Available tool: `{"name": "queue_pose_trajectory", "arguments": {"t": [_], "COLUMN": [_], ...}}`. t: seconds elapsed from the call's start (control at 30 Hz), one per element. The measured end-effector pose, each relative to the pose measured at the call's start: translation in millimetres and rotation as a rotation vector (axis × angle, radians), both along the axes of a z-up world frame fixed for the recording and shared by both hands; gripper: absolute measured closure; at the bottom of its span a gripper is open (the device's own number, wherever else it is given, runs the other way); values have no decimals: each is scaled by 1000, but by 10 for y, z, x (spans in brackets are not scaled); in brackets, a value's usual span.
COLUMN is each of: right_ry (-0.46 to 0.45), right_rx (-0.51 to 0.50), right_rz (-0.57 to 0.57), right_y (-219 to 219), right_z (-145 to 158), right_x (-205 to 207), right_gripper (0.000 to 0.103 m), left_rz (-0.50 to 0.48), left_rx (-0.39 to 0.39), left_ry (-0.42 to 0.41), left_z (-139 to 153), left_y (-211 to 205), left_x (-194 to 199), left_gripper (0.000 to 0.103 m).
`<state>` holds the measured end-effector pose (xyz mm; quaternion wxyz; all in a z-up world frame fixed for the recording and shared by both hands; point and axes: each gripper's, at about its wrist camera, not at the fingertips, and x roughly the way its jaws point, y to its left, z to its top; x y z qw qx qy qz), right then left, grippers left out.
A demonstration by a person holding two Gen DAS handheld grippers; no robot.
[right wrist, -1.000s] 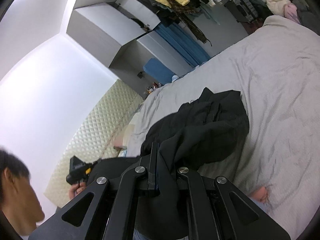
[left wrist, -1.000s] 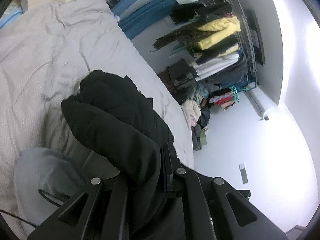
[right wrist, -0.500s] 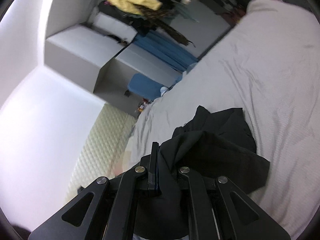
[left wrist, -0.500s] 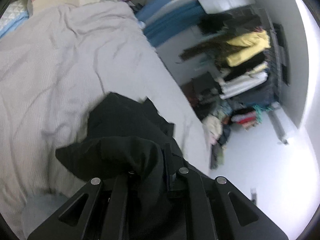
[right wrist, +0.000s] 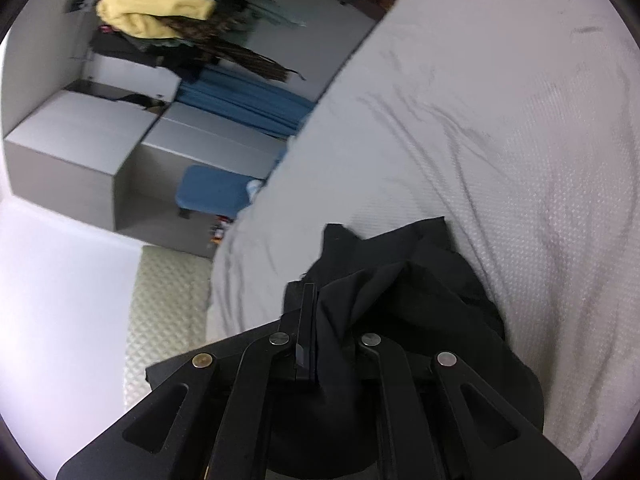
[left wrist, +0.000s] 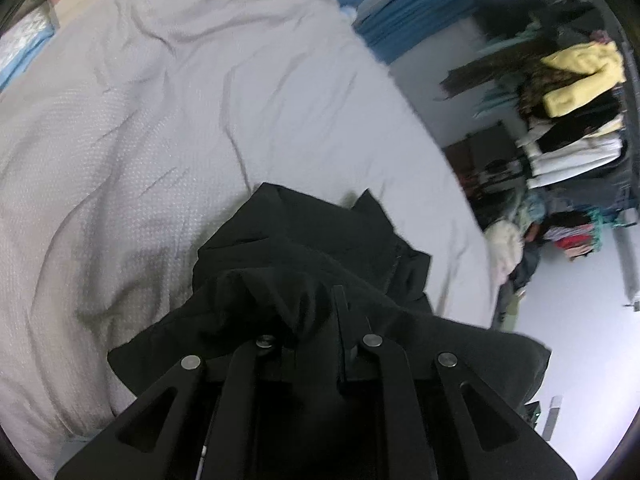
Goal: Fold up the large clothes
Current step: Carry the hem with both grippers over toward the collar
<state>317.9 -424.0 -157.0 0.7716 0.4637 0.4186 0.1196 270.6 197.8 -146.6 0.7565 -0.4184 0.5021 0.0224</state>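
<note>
A large black garment (left wrist: 320, 240) lies bunched on the grey bed cover (left wrist: 160, 120), its near part lifted over both grippers. My left gripper (left wrist: 304, 304) has a fold of it between its fingers. Its jaws are opening slightly, and the cloth hides the left finger. In the right wrist view the same black garment (right wrist: 420, 280) spills to the right over the bed cover (right wrist: 500, 120). My right gripper (right wrist: 328, 304) is shut on a fold of it. Only its left finger (right wrist: 308, 320) shows, since cloth drapes over the other.
A rack of hanging clothes with a yellow garment (left wrist: 580, 76) stands past the bed's far edge, with a clothes pile (left wrist: 508, 248) on the floor below. Grey cabinets (right wrist: 80, 140), a blue stool (right wrist: 212, 192) and a quilted headboard (right wrist: 168, 300) lie left of the bed.
Both grippers have swung across and lower toward the bed, carrying the black garment. The garment now sits closer under them. The person and the grey-clad leg have left the views.
</note>
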Motion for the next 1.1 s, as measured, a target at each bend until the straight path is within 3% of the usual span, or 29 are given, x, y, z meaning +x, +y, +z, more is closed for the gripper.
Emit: {"name": "queue_pose_trajectory", "arguments": {"t": [0.23,0.53,0.7,0.8,0.9,0.97,1.03,1.1], "right_ry": [73,111,111,97,73,53,14,-36], "right_rx": [-26,-43,12,17,-16,-75,-143,-238], "right_rz": [-6,15,46,79,78,58,38,43], "right_y": [5,97,28,-26,-120,-197,-233,-207], "right_z": [-359,-708,-698,-596,-432,-264,-67,158], "right_x": [320,485,440,360,233,139,48,-34], "right_gripper": [97,97,95,91,83,63,50,45], "left_rz": [-37,-56,-64,-41,-19,6,27,-2], "left_rx": [16,27,-37,-112,-137,-83,-28,33], "left_ry": [81,99,83,40,-23,-68,-115,-177], "left_z": [-286,-598,-579,-479,-277,-94,81,286], "left_y": [-131,-269,-176,-21,153,246,311,275], "left_x": [425,736,682,544,368,248,118,-6], "left_gripper": [89,89,86,75,57,44,41,41]}}
